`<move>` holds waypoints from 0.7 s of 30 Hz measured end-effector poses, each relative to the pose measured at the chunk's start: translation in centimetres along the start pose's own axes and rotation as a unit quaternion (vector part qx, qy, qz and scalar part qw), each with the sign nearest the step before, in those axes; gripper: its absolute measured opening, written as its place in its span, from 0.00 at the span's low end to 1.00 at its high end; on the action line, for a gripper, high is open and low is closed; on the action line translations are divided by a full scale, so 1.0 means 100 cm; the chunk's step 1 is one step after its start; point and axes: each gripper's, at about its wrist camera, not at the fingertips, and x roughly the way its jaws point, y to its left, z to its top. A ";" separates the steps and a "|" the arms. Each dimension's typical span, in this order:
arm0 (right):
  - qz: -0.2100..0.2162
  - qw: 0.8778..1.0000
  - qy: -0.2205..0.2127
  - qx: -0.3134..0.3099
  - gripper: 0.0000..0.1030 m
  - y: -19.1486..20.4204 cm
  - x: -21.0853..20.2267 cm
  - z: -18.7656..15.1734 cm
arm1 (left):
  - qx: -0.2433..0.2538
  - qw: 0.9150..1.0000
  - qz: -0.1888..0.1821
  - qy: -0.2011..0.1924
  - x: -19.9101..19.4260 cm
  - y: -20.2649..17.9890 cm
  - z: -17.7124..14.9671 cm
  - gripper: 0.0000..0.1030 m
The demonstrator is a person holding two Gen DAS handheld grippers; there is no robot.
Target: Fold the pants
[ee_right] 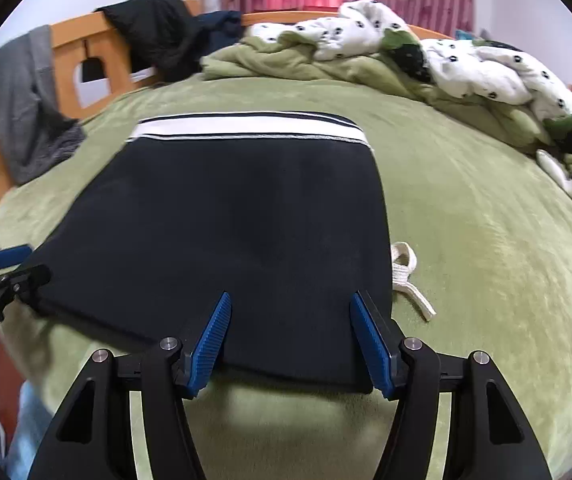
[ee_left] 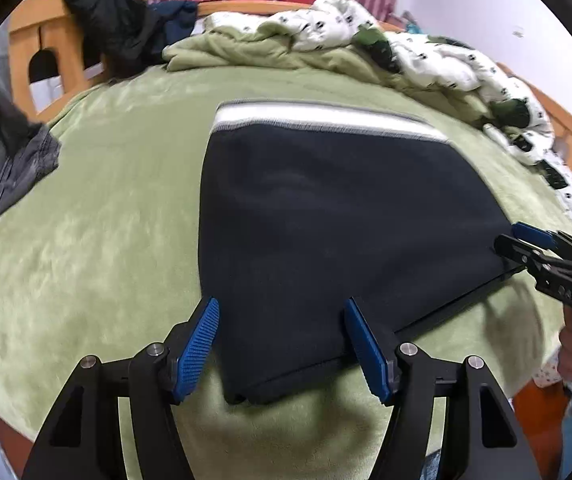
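Observation:
Dark navy pants [ee_left: 346,220] lie folded flat on the green bed cover [ee_left: 105,240], with a white striped waistband [ee_left: 326,118] at the far edge. They also show in the right wrist view [ee_right: 245,220], with a white drawstring [ee_right: 406,276] sticking out at their right side. My left gripper [ee_left: 281,344] is open over the near left corner of the pants, holding nothing. My right gripper [ee_right: 290,340] is open over the near right corner, holding nothing. It also shows in the left wrist view [ee_left: 526,240] at the right edge of the pants.
A crumpled green blanket and white patterned quilt [ee_left: 406,52] lie heaped along the far and right side of the bed. Grey jeans [ee_left: 1,148] and dark clothes [ee_left: 117,28] hang over the wooden bed frame [ee_left: 45,52] at the left. Pink curtains hang behind.

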 end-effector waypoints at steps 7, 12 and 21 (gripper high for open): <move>-0.023 0.999 -0.036 0.014 0.60 -0.025 0.016 0.070 | -0.004 0.999 -0.019 -0.044 0.014 0.008 0.083 0.61; 0.016 0.999 -0.041 0.029 0.60 -0.022 0.059 0.118 | -0.009 0.999 -0.032 -0.039 0.064 0.006 0.135 0.61; 0.025 0.999 0.023 0.005 0.63 -0.018 0.138 0.135 | -0.018 1.000 -0.018 0.016 0.148 0.013 0.147 0.70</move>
